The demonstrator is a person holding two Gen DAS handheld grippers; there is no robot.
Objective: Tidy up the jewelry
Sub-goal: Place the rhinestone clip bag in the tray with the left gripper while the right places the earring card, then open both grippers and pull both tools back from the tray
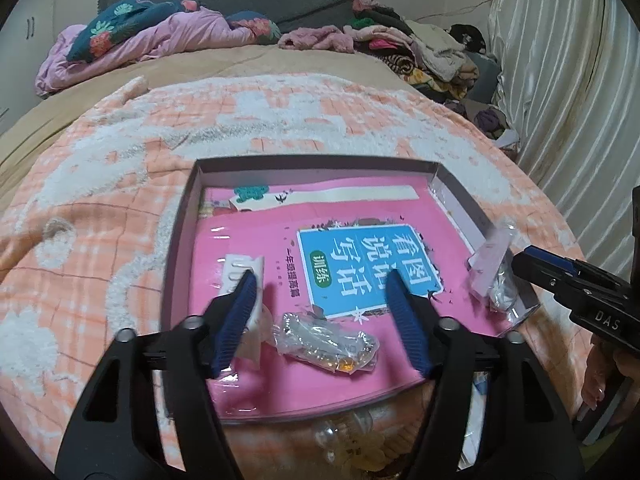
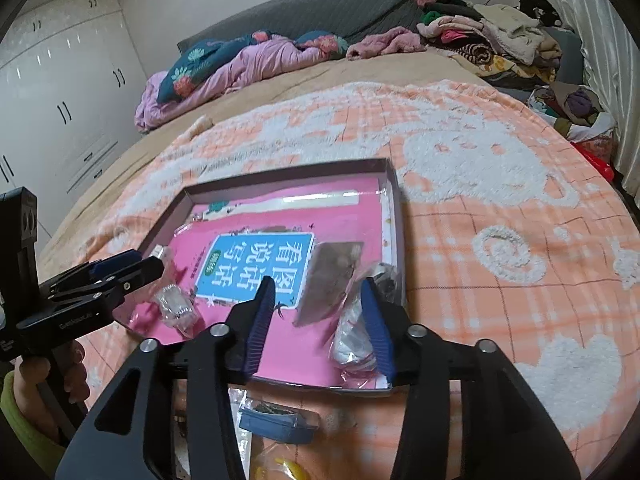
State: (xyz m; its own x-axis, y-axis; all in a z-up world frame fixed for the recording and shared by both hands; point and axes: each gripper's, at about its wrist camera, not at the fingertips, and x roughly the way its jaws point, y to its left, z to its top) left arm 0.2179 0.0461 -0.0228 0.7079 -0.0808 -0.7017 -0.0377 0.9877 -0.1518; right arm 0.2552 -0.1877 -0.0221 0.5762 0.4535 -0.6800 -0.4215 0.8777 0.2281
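Observation:
A shallow grey box (image 1: 320, 162) lies on the bed with a pink book (image 1: 304, 372) flat inside it. My left gripper (image 1: 320, 280) stands open above the book. A clear bag of jewelry (image 1: 326, 342) lies on the cover between its fingers, untouched, and a white card of clips (image 1: 236, 272) sits under the left finger. In the right wrist view my right gripper (image 2: 317, 286) is open over a brownish packet (image 2: 328, 280). A crumpled clear bag (image 2: 354, 336) rests against its right finger. The left gripper (image 2: 150, 266) shows at the left, above another clear bag (image 2: 176, 304).
The box (image 2: 288, 172) sits on an orange and white blanket (image 2: 500, 240). A blue case in plastic (image 2: 276, 420) and other small bags lie just in front of the box. Clothes (image 2: 480, 32) are piled at the far end, curtains (image 1: 568, 100) hang on the right.

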